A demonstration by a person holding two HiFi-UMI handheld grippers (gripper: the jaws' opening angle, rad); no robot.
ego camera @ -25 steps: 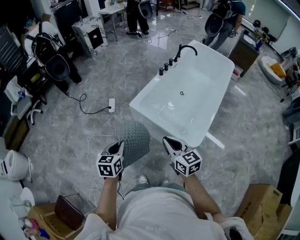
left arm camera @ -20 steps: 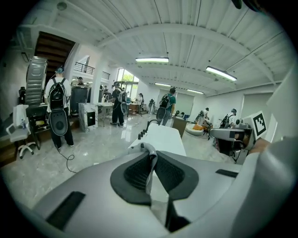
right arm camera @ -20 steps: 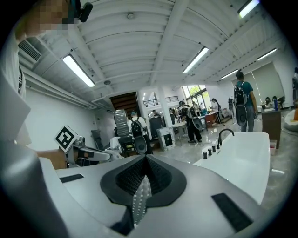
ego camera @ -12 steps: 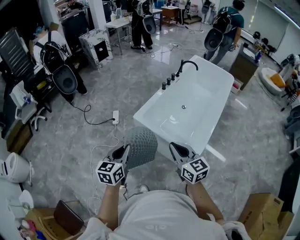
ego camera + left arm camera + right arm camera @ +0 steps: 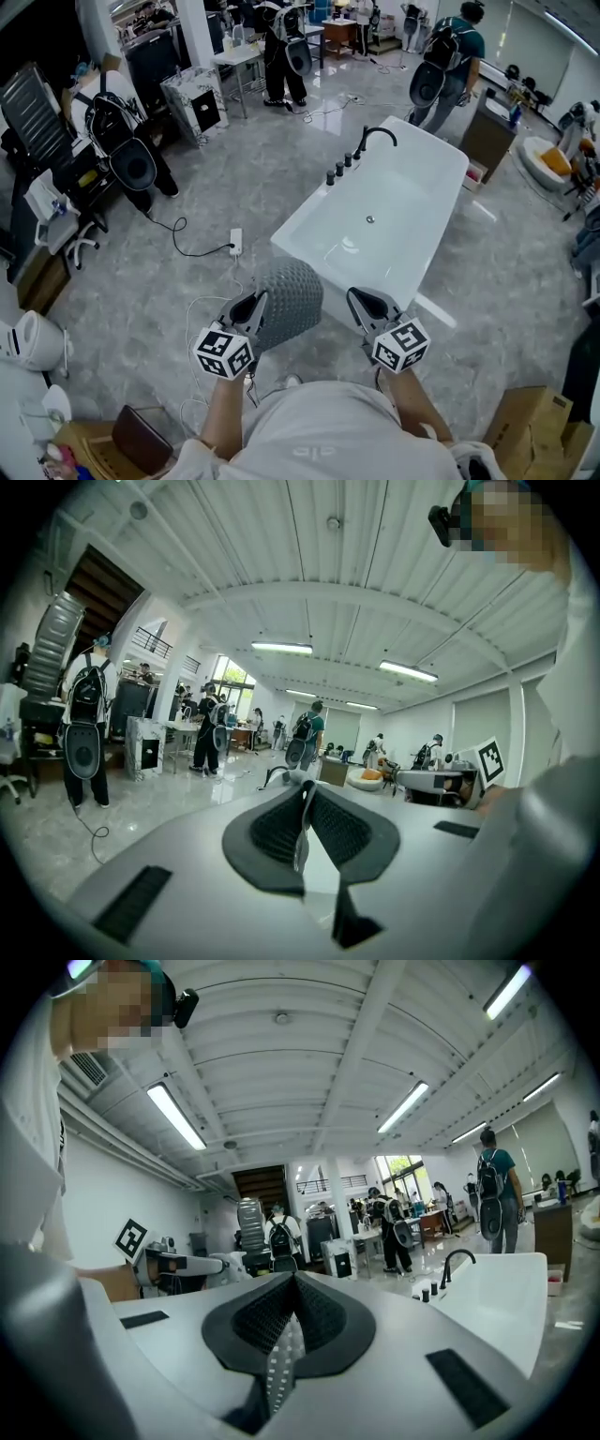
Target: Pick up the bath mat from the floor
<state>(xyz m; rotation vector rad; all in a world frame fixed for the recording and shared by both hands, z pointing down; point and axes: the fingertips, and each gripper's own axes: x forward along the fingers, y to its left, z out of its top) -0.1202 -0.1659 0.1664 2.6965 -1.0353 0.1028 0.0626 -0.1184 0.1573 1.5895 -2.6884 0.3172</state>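
In the head view the grey knobbly bath mat (image 5: pixel 291 295) hangs in a bunched fold off the floor, right at the tip of my left gripper (image 5: pixel 255 302). It overlaps the near wall of the white bathtub (image 5: pixel 394 187). The left gripper (image 5: pixel 305 789) is shut, with only a thin pale edge showing between its pads. My right gripper (image 5: pixel 358 298) is held level with it, a short gap to the right of the mat. The right gripper (image 5: pixel 293 1283) is also shut. A pale dotted strip sits between its pads, and I cannot tell what it is.
The bathtub with its black faucet (image 5: pixel 375 136) stands straight ahead on the grey marble floor. A power strip and cable (image 5: pixel 235 241) lie to the left. Several people with backpacks stand at the back. A cardboard box (image 5: pixel 525 422) is at lower right.
The bathtub has slid lower in the picture while the view has lifted towards the room. Both grippers stay shut, side by side, with the mat still at the left one.
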